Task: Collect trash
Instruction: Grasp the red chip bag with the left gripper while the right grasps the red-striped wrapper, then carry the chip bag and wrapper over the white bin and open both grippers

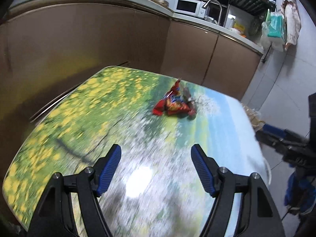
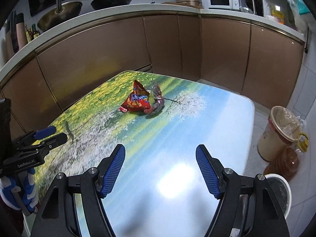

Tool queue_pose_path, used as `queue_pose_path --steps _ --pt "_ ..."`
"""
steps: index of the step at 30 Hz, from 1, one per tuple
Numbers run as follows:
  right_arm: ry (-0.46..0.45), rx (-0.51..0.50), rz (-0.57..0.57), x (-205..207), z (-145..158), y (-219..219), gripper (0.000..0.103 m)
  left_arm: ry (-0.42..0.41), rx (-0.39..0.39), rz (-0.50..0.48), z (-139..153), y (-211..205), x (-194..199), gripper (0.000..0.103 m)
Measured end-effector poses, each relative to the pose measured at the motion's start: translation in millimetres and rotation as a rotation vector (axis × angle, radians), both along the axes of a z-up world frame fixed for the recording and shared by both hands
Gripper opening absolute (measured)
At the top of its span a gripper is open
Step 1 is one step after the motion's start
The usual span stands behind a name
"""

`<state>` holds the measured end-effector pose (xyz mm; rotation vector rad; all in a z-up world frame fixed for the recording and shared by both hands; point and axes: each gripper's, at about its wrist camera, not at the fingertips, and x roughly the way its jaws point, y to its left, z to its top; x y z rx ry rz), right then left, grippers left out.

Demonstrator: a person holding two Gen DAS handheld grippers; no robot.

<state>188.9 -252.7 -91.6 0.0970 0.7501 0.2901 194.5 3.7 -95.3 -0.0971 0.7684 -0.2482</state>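
Bin: a cream bin [image 2: 276, 136] stood on the floor just beside the table's right edge, lined with a clear bag; its contents could not be made out.
White tub: a white tub [image 2: 280, 193] stood near the bin, its inside dark and unclear.
Wrapper: a crumpled red snack wrapper [image 2: 137, 100] lay on the table [image 2: 217, 118] toward the far side, one pointed corner sticking up, its long axis running roughly left to right.
Clear wrapper: a scrunched clear wrapper [image 2: 158, 98] touched the red one's right side.
Left gripper [image 1: 156, 154]: jaws wide apart, nothing between them, well short of the wrappers.
Right gripper [image 2: 160, 154]: jaws wide apart, empty, above bare tabletop.
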Motion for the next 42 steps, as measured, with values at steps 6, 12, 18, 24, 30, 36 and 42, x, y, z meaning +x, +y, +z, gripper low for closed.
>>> queue_pose_path --steps 6,12,18,24,30,36,42 --pt "-0.003 0.016 0.014 46 -6 -2 0.070 -0.005 0.000 -0.063 0 -28 67 0.072" --pt "0.002 0.040 0.020 95 -18 -6 0.066 0.051 0.012 -0.098 -25 -56 134 0.071" --pt "0.014 0.040 0.054 135 -28 1 0.065 0.107 0.000 -0.112 -47 -62 175 0.039" --pt "0.046 0.048 0.107 169 -43 23 0.057 0.130 -0.018 -0.103 -62 -46 179 0.020" --pt "0.091 0.031 0.155 191 -57 47 0.045 0.127 -0.037 -0.094 -65 -34 171 0.017" --pt "0.128 0.006 0.171 185 -66 60 0.018 0.128 -0.064 -0.078 -59 -23 150 0.014" --pt "0.087 0.010 0.191 138 -39 58 0.018 0.072 -0.040 -0.065 -26 -15 99 0.014"
